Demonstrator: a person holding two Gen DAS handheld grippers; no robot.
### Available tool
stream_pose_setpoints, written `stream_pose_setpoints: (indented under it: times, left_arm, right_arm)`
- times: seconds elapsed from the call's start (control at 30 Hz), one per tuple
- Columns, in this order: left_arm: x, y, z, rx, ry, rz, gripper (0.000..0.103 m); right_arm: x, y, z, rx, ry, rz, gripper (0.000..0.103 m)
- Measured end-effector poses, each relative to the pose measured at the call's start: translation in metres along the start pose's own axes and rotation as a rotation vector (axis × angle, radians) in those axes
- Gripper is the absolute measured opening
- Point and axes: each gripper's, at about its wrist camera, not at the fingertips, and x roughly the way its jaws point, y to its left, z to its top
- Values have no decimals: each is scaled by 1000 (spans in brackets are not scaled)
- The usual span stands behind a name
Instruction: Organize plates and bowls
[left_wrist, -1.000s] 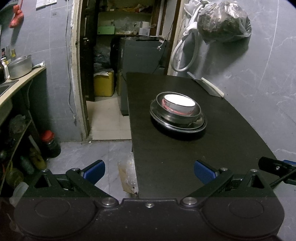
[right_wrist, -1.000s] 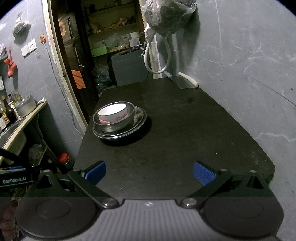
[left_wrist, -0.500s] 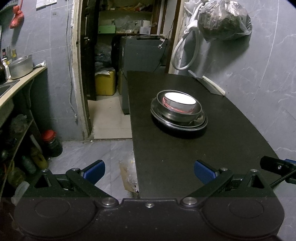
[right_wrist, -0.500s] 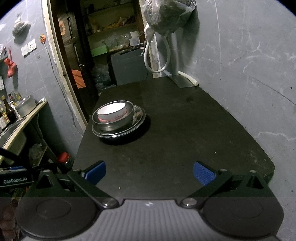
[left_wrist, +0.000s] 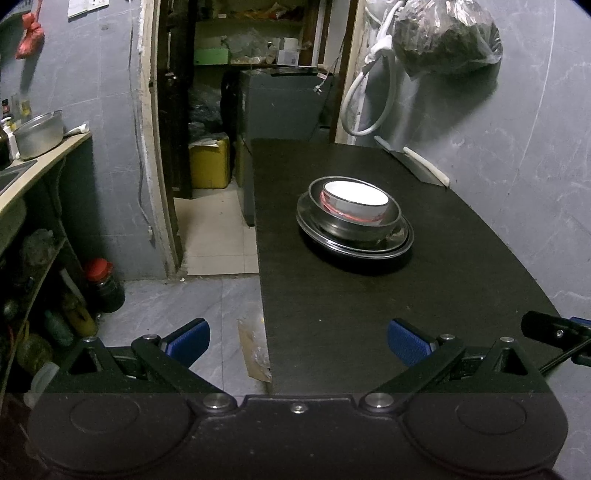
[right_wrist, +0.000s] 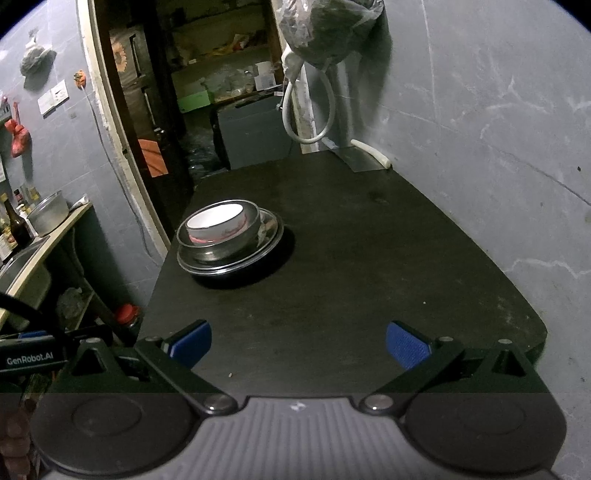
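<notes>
A white bowl (left_wrist: 354, 198) is being shown nested inside a steel bowl (left_wrist: 354, 221), itself seated on stacked steel plates (left_wrist: 400, 243) near the left edge of the dark desk (right_wrist: 369, 258). The left gripper (left_wrist: 298, 341) and right gripper (right_wrist: 298, 342) are being held at the near end, well apart from the stack, jaws spread and carrying nothing. The stacking is being judged essentially complete; no loose dishes are being seen elsewhere on the desk.

Table (left_wrist: 332, 332): small bowl (left_wrist: 356, 199) in larger bowl (left_wrist: 351, 225), on plates (left_wrist: 369, 249), left-centre; cleaver (left_wrist: 413, 164) far right.
</notes>
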Motion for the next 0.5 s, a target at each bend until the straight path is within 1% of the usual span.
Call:
stream_pose_setpoints:
  times: [0.5]
  left_arm:
    - [21,-6,8,19,54,9,102]
  right_arm:
    - [23,-10,5,15,52,-2,103]
